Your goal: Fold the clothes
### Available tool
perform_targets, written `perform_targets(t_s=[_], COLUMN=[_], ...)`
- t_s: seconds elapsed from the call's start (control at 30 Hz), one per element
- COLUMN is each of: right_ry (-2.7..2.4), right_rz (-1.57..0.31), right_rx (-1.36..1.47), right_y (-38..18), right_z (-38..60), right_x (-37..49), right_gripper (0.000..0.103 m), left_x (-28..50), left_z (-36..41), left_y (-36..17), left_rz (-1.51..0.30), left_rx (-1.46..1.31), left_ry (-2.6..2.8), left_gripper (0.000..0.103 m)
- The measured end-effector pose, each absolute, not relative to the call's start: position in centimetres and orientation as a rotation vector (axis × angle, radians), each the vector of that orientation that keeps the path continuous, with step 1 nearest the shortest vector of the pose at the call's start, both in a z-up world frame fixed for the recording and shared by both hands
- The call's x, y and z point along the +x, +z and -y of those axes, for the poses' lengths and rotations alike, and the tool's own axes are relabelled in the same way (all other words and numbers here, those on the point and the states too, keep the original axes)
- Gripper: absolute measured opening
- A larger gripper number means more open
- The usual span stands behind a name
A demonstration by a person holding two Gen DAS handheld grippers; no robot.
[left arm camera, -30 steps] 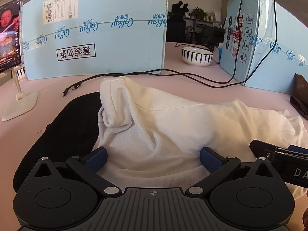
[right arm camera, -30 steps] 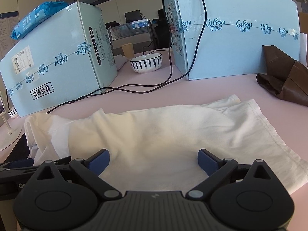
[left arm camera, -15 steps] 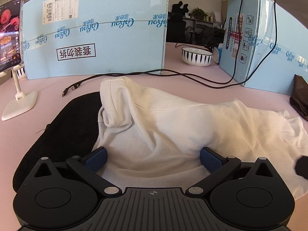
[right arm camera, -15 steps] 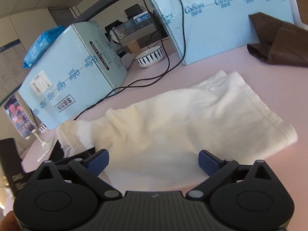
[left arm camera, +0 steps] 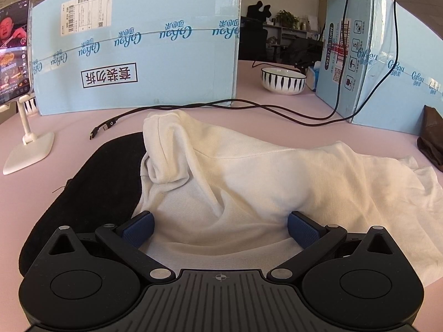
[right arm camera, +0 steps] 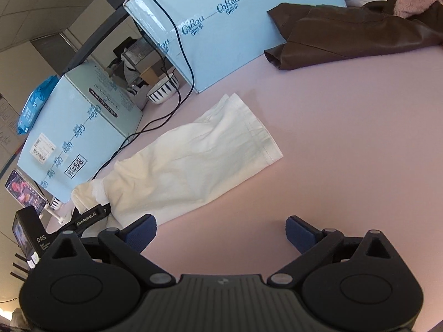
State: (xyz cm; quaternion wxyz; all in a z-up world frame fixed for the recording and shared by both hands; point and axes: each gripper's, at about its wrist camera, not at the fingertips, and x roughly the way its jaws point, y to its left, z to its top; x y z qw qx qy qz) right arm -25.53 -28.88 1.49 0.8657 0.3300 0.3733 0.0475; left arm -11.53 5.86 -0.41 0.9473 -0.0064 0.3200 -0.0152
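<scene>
Starting at the left, a black garment [left arm camera: 91, 193] lies flat on the pink table [right arm camera: 346, 144] with the white shirt's [left arm camera: 249, 182] bunched collar end overlapping its edge, and the left gripper [left arm camera: 220, 225] sits low over that near edge with its tongs spread wide and nothing pinched, probably to steady or pick up this end. Further right the white shirt runs as a long narrow strip toward its hem, while the right gripper [right arm camera: 221, 231] hangs above bare table beside it, tongs likewise apart and empty, seemingly positioned to take the hem end for the next fold.
</scene>
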Motion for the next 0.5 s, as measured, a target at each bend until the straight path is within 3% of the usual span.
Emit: perform_targets(t_s=[0.13, 0.5], right_ry=[0.128, -0.158], right_rz=[-0.817, -0.702], right_rx=[0.891, 1.102], right_y=[0.9, 0.3], right_z=[30.0, 30.0], right_x=[-25.3, -22.2], right_gripper=[0.103, 0.103], left_x=[-11.5, -11.6], left_z=[-6.0, -6.1], left_y=[-0.4, -0.3], left_rz=[-0.652, -0.649], left_rx=[-0.020, -0.027], left_ry=[-0.034, -0.040], left_gripper=[0.103, 0.103])
